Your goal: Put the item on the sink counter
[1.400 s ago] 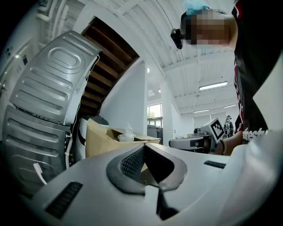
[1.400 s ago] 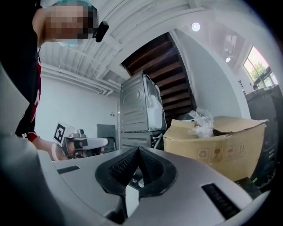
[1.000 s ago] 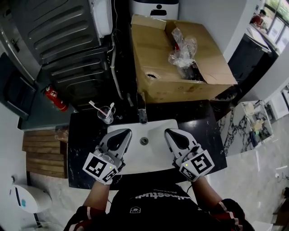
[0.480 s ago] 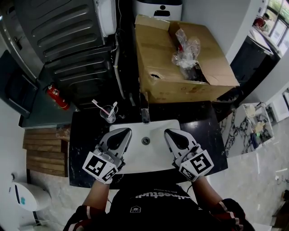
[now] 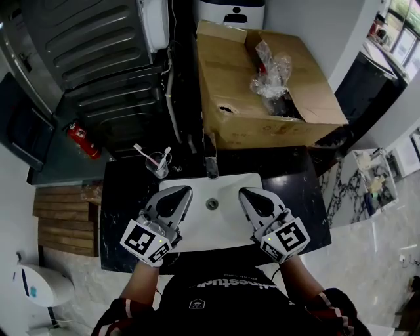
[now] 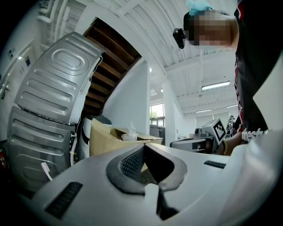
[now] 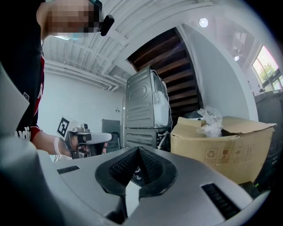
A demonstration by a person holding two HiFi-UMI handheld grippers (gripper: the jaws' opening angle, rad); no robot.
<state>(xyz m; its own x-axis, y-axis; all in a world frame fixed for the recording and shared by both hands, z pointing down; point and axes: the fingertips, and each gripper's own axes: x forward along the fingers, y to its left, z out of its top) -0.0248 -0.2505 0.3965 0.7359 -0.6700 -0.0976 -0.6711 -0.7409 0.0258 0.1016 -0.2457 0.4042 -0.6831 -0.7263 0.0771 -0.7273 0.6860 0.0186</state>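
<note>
Both grippers hover side by side over the white basin point(image 5: 197, 226) of the black sink counter point(image 5: 125, 197). My left gripper point(image 5: 182, 191) is shut and holds nothing; its tips meet in the left gripper view point(image 6: 143, 147). My right gripper point(image 5: 244, 192) is also shut and empty, with its tips together in the right gripper view point(image 7: 138, 150). Behind the counter an open cardboard box point(image 5: 236, 98) holds crumpled clear plastic bags point(image 5: 269, 69). A clear cup with toothbrushes point(image 5: 157, 165) stands on the counter at the back left, beyond the left gripper.
A faucet point(image 5: 210, 165) rises at the basin's back edge between the grippers. A grey washing machine point(image 5: 92, 46) fills the far left, with a red fire extinguisher point(image 5: 81, 140) below it. A white appliance point(image 5: 230, 10) sits behind the box. Wooden slats point(image 5: 65, 223) lie left of the counter.
The head view has shifted slightly, so the box and cup sit a little to the right. Both grippers stay shut in the same place over the basin.
</note>
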